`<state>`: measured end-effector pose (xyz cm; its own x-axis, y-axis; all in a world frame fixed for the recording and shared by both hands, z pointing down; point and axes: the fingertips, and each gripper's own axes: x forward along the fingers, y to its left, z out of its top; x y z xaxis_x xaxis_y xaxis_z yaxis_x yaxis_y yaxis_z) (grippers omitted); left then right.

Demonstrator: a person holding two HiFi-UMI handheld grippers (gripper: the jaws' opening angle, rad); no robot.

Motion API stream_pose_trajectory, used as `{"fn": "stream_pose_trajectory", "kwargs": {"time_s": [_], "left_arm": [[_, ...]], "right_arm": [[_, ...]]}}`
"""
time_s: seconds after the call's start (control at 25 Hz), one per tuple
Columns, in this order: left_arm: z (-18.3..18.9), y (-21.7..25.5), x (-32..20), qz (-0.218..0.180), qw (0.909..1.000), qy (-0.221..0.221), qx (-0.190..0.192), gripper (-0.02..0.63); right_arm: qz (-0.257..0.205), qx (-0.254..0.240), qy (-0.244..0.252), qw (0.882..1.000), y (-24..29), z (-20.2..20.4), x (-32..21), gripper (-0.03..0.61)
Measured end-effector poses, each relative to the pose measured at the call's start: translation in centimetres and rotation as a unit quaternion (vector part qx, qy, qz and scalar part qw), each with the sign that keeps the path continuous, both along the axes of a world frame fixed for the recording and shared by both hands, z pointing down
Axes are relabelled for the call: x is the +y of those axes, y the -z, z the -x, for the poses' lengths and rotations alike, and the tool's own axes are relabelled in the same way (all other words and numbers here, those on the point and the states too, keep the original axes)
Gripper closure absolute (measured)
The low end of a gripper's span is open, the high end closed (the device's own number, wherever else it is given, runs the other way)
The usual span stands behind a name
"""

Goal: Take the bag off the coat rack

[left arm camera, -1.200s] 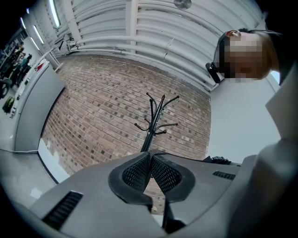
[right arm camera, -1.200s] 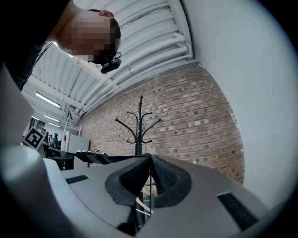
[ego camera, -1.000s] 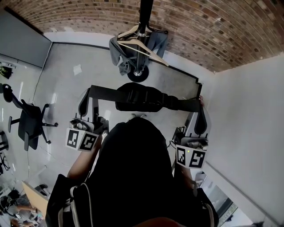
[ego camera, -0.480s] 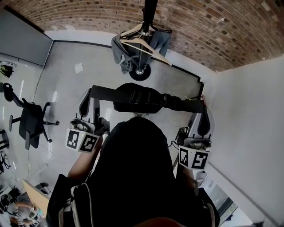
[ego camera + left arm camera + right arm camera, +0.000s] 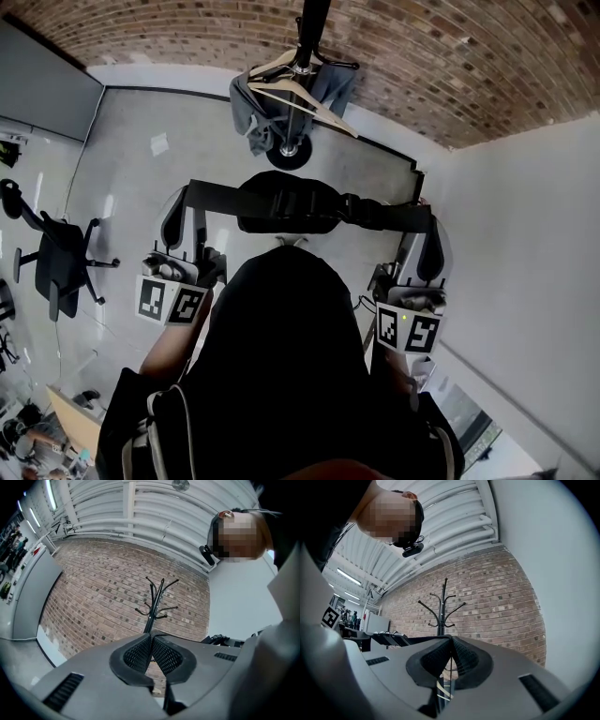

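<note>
A black bag (image 5: 286, 202) with a wide strap hangs level between my two grippers, in front of the person's chest. Its strap runs from the left gripper (image 5: 187, 199) to the right gripper (image 5: 424, 216). Both point upward. In the left gripper view the pads of the left gripper (image 5: 151, 637) meet and no strap shows between them. The right gripper (image 5: 451, 639) likewise has its pads together. The black coat rack (image 5: 298, 103) stands beyond the bag, apart from it, with bare upper hooks (image 5: 154, 599) (image 5: 440, 609).
A wooden hanger (image 5: 305, 98) and a grey garment (image 5: 248, 117) hang on the rack. A brick wall (image 5: 422, 66) is behind it and a white wall (image 5: 525, 262) is at the right. An office chair (image 5: 56, 267) stands on the floor at the left.
The bag and both grippers have shifted slightly, and the strap now lies a little higher and straighter. Both grippers stay shut.
</note>
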<state>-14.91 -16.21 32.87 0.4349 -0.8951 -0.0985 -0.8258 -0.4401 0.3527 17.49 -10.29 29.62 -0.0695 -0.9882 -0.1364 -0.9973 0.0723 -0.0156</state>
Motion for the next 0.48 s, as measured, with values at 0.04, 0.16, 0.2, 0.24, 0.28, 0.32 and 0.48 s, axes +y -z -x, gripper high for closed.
{"fn": "stream_pose_trajectory", "kwargs": {"time_s": [0.04,0.16,0.2,0.24,0.28,0.32,0.48], "left_arm": [[-0.06,0.08,-0.03,-0.002,1.0000,0.000,0.000,0.589],[0.04,0.29,-0.17,-0.005,1.0000,0.002,0.004,0.591],[0.06,0.29,-0.23,-0.006,1.0000,0.003,0.005,0.591],[0.06,0.28,-0.32,-0.007,1.0000,0.004,0.005,0.591],[0.05,0.28,-0.41,-0.007,0.9999,0.005,0.005,0.591],[0.05,0.30,-0.49,-0.008,0.9999,0.006,0.005,0.589],[0.21,0.44,-0.59,-0.013,0.9999,0.008,0.002,0.591]], "right_arm": [[0.000,0.000,-0.001,1.000,0.09,-0.04,-0.06,0.555],[-0.003,0.001,-0.001,1.000,0.47,0.06,-0.11,0.555],[-0.005,0.002,-0.001,1.000,0.59,0.07,-0.11,0.556],[-0.007,0.003,-0.001,1.000,0.69,0.07,-0.16,0.555],[-0.008,0.004,0.000,1.000,0.76,0.05,-0.24,0.557],[-0.009,0.005,0.000,1.000,0.81,0.05,-0.33,0.557],[-0.008,0.017,0.001,1.000,0.98,0.13,-0.68,0.556]]}}
